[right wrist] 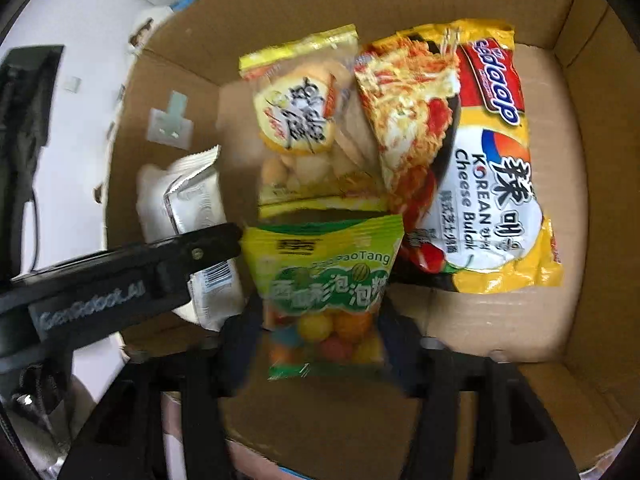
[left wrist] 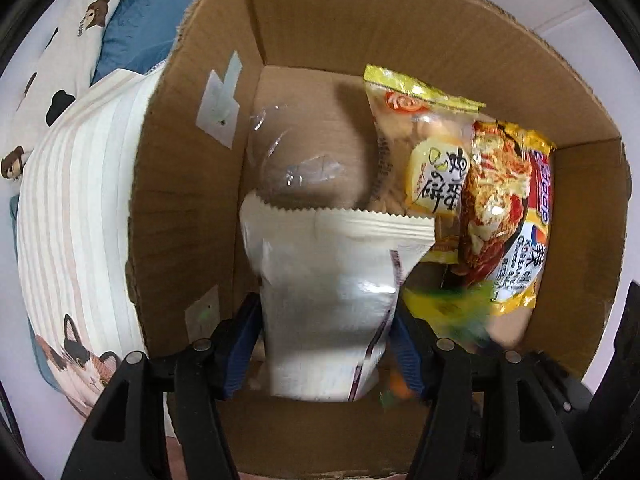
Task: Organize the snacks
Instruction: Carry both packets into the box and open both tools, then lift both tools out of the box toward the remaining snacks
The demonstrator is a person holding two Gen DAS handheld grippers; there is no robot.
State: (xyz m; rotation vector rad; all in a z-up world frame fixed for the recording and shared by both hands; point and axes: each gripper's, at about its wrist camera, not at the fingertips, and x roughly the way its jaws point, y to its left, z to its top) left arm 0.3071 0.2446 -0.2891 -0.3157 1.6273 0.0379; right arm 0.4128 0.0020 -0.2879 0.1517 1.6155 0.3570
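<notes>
Hidden: green candy bag (right wrist: 320, 280) blurred; white packet's (left wrist: 324, 312) front unreadable.
Left gripper (left wrist: 324, 344): points down into cardboard box (left wrist: 400, 32), jaws pinching the white packet.
Right gripper (right wrist: 320, 344): points down, jaws spread beside the candy bag, contact unclear.
Box floor: noodle pack (right wrist: 472, 168), egg biscuits (right wrist: 300, 120).

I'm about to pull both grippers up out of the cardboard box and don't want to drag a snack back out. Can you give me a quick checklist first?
1. Right gripper let go of the green candy bag: ok, the jaws stand apart on either side of it.
2. Left gripper let go of the white packet: not ok, the pads press on both its sides.
3. Candy bag settled on the box floor: cannot tell, it is blurred.
4. Noodle packet and biscuit bag lying inside the box: ok.
5. The two grippers apart from each other: ok, but close.
</notes>
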